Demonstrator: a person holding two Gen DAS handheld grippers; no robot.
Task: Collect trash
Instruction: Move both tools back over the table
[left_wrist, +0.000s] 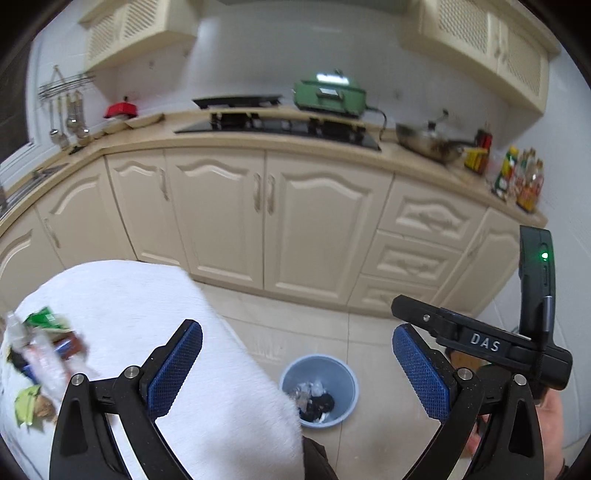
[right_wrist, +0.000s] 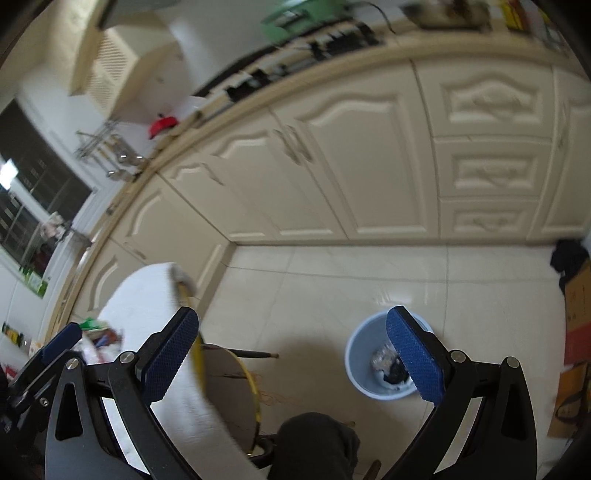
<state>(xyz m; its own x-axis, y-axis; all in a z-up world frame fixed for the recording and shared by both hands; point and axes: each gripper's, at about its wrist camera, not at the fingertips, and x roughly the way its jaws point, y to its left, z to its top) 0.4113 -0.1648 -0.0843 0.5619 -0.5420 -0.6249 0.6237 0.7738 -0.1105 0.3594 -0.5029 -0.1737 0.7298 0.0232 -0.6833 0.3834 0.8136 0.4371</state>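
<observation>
Several pieces of trash (left_wrist: 40, 354) lay in a loose heap at the lower left of the left wrist view: a clear plastic bottle (left_wrist: 27, 349), a green wrapper (left_wrist: 44, 317), a brown packet (left_wrist: 70, 345) and a yellow-green scrap (left_wrist: 27, 404), all resting on the white cloth (left_wrist: 155, 317) that covered the table. None of it was touched by either tool. Moving rightward, the left gripper (left_wrist: 297, 369) stood with its jaws spread as wide as they go, nothing between the blue pads (left_wrist: 177, 365), and floor and cloth visible through the gap. Between those pads, low in the centre of the frame, sat the blue bin (left_wrist: 319, 391) on the tiled floor (left_wrist: 325, 332), already holding some crumpled clear plastic and a dark item, so part of the job looked done. At the far right of that view the body of the other tool showed, held by a hand (left_wrist: 550, 413).

In the right wrist view the same heap appeared small and blurred at the lower left, beside the cloth edge. The right gripper (right_wrist: 291, 358) was likewise fully spread and empty. The bin appeared at lower right, partly behind the right-hand pad, with a cardboard box (right_wrist: 578, 314) at the far right edge.

Judging by this, both tools had nothing in hand and hung above the bin, while a good share of the litter remained on the table to be fetched.
</observation>
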